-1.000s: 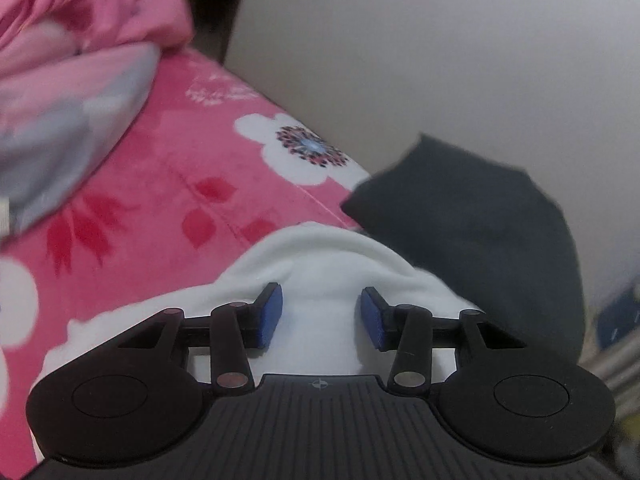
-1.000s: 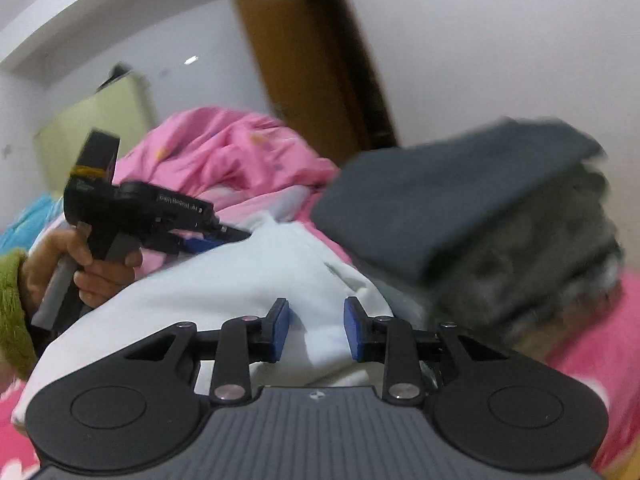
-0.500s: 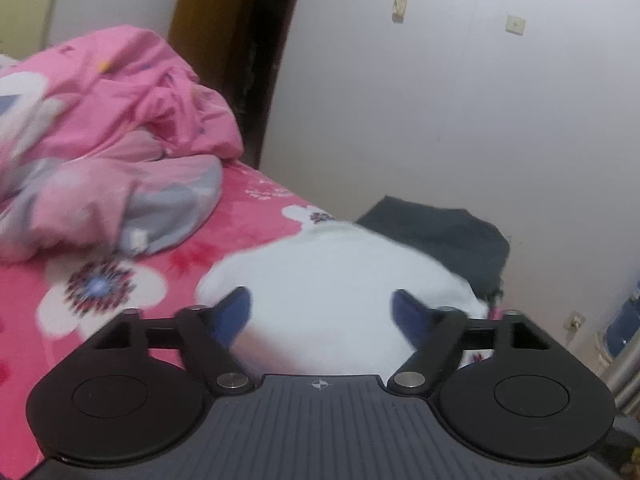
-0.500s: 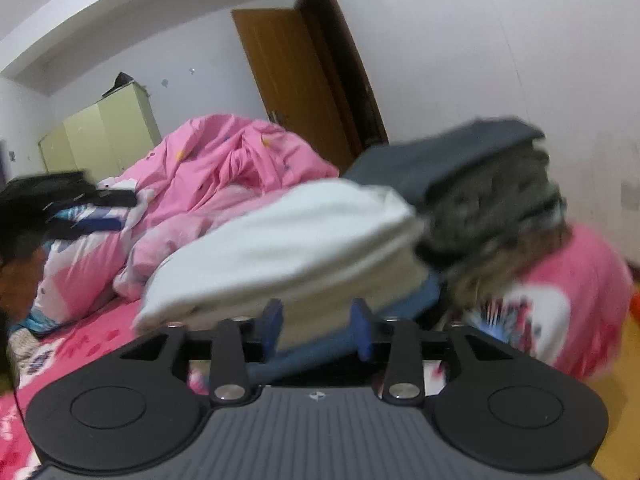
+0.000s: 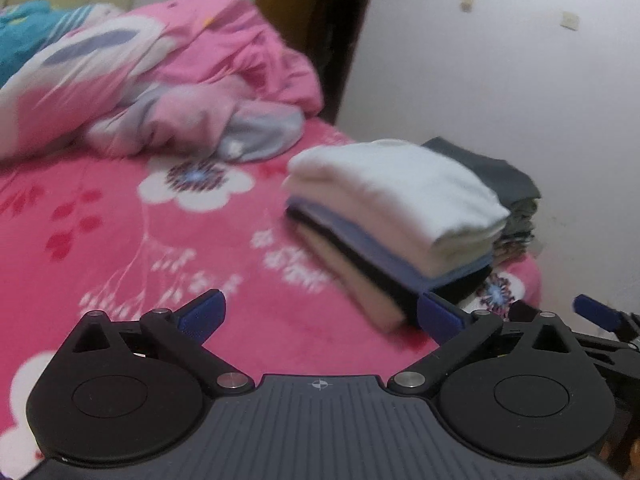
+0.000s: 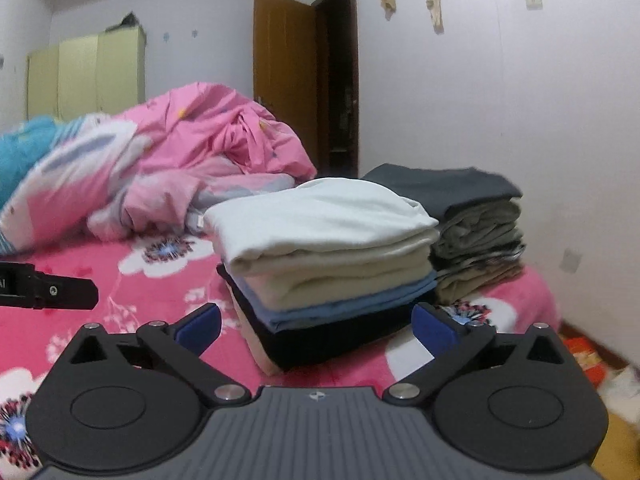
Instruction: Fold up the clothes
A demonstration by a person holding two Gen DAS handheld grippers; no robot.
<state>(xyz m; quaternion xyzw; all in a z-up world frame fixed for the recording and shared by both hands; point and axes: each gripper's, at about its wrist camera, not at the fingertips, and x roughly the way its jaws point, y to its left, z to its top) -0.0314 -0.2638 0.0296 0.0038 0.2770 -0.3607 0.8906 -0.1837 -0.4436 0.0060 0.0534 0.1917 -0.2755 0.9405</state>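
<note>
Left claw [image 5: 320,316]: spread wide, empty, above pink bed [image 5: 120,240]. Right claw [image 6: 316,328]: spread wide, empty. White folded garment [image 6: 320,216] at 12 o'clock, topping near stack; grey stack [image 6: 476,224] just beside at 1 o'clock

Bed [image 6: 120,280] covered by a pink blanket [image 5: 120,248] printed with white flowers. Resting directly on it, near the far corner: a stack of folded clothes [image 6: 324,256] with a white piece on top, cream and blue layers beneath, black and pale pink at the bottom. Just beside that, toward the wall, a second stack [image 6: 476,236], dark grey on top, olive and patterned layers below. Heaped at the back, a rumpled pink quilt [image 6: 192,160]; teal fabric [image 6: 24,148] at far left.
</note>
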